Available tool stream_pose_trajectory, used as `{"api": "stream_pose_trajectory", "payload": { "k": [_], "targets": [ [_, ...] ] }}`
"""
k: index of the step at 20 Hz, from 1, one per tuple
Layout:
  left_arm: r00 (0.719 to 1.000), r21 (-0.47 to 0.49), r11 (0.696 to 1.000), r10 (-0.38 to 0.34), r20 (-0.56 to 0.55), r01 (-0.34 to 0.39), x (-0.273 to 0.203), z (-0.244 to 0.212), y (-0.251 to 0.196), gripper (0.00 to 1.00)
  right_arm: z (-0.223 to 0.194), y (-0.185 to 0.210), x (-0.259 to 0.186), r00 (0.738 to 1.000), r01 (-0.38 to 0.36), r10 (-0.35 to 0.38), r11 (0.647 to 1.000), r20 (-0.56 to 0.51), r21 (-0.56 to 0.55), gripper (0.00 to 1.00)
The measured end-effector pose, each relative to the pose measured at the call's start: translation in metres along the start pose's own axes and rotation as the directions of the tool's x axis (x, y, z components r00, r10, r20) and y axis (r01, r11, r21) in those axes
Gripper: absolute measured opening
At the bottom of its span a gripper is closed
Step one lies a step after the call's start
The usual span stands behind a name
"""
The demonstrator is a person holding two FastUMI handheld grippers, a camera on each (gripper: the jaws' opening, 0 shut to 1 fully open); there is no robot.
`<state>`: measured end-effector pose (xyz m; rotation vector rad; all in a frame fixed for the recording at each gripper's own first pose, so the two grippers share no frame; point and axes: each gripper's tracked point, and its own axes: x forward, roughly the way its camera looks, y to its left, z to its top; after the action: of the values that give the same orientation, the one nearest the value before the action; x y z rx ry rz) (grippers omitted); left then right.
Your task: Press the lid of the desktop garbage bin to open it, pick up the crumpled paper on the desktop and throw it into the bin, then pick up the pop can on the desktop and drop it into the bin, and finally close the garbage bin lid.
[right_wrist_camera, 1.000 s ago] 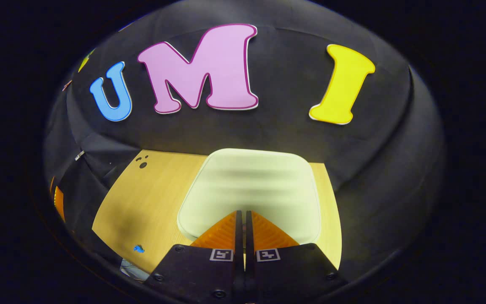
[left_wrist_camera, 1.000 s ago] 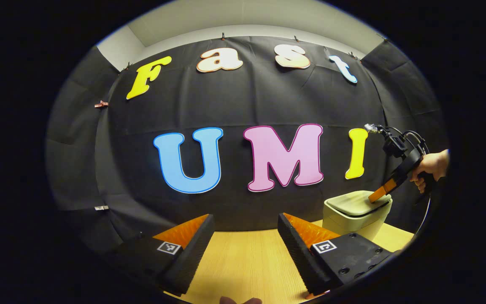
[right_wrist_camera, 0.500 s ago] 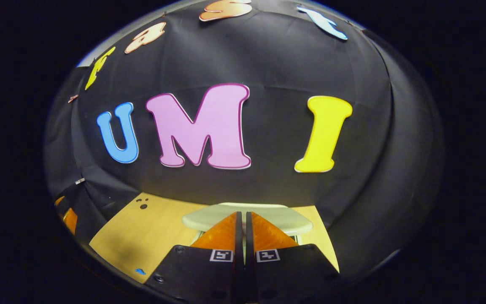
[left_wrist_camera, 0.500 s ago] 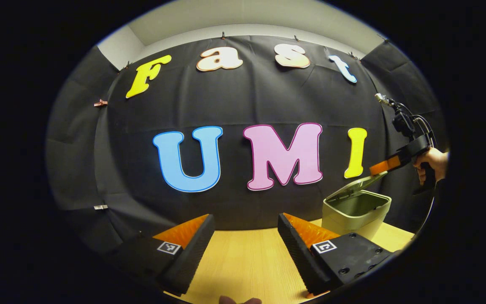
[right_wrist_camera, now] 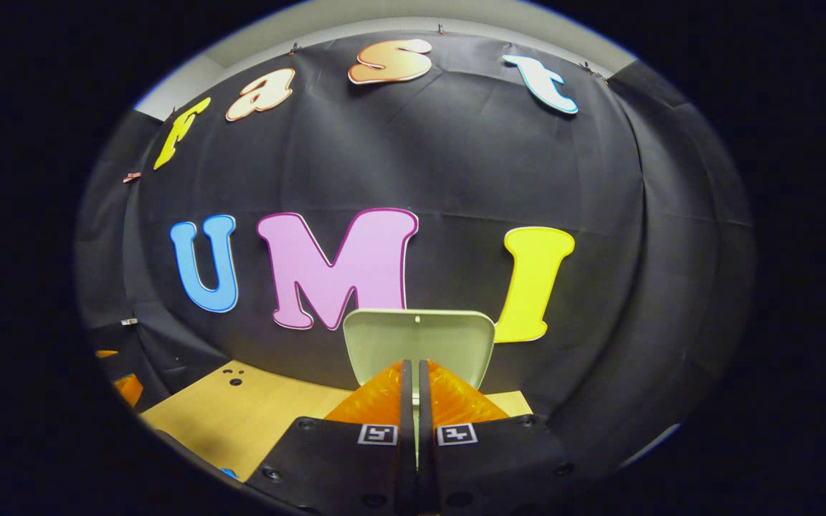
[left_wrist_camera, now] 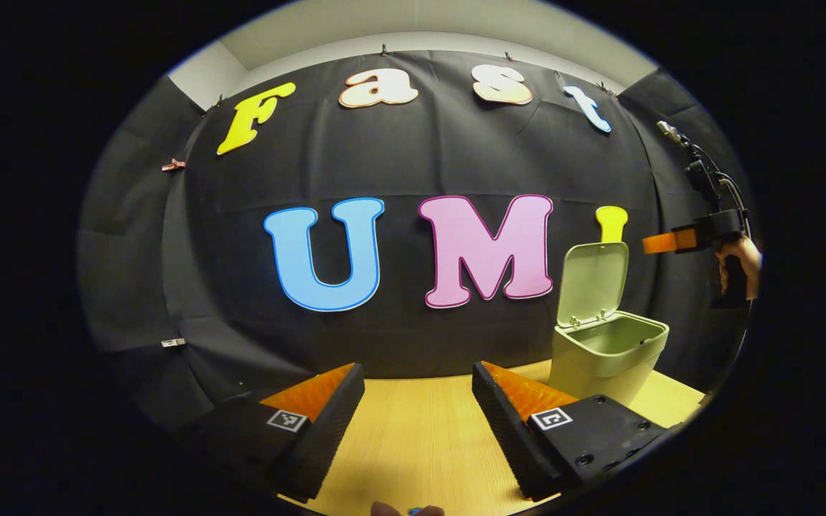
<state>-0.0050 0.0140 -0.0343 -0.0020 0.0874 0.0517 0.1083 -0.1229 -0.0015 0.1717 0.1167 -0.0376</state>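
Since a second ago, the lid (left_wrist_camera: 592, 281) has sprung upright and the right hand-held gripper (left_wrist_camera: 648, 244), fingers pressed together, has lifted clear. With the bin (left_wrist_camera: 608, 355) open on the table (left_wrist_camera: 413, 444), the spread left hand-held gripper (left_wrist_camera: 416, 401) should seek the paper.

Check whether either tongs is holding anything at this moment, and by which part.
Nothing is held. The left tongs stand open over bare table; the right tongs are shut on nothing, raised clear of the bin, its lid standing open.
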Motion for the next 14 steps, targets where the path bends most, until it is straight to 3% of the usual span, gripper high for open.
{"api": "stream_pose_trajectory", "payload": {
  "k": [3,6,7,8,9,10,14],
  "targets": [
    [1.000,-0.007,1.000,0.002,-0.024,-0.002,-0.001,-0.012,0.004,0.97,0.003,0.011,-0.013,0.999,-0.021,0.021,1.000,0.024,0.001,0.06],
    [0.998,-0.011,1.000,-0.001,-0.062,0.000,-0.001,-0.026,0.009,0.97,0.003,0.028,-0.028,0.997,-0.059,0.059,0.998,0.049,0.000,0.12],
    [0.997,-0.013,1.000,-0.014,-0.075,0.013,-0.001,-0.033,0.009,0.98,0.003,0.033,-0.033,0.996,-0.074,0.074,0.997,0.058,-0.008,0.21],
    [0.996,-0.016,1.000,-0.026,-0.089,0.025,-0.001,-0.039,0.008,0.97,0.001,0.037,-0.037,0.995,-0.080,0.081,0.997,0.066,-0.019,0.22],
    [0.994,-0.020,0.999,-0.037,-0.104,0.036,-0.003,-0.047,0.009,0.98,0.000,0.041,-0.042,0.994,-0.087,0.089,0.996,0.069,-0.031,0.39],
    [0.991,-0.030,0.999,-0.049,-0.121,0.046,-0.004,-0.055,0.009,0.98,-0.003,0.047,-0.046,0.992,-0.101,0.104,0.994,0.068,-0.040,0.46],
    [0.977,-0.095,0.995,-0.062,-0.206,0.043,-0.007,-0.097,0.013,0.97,-0.009,0.069,-0.060,0.987,-0.142,0.146,0.988,0.071,-0.059,0.64]
  ]
}}
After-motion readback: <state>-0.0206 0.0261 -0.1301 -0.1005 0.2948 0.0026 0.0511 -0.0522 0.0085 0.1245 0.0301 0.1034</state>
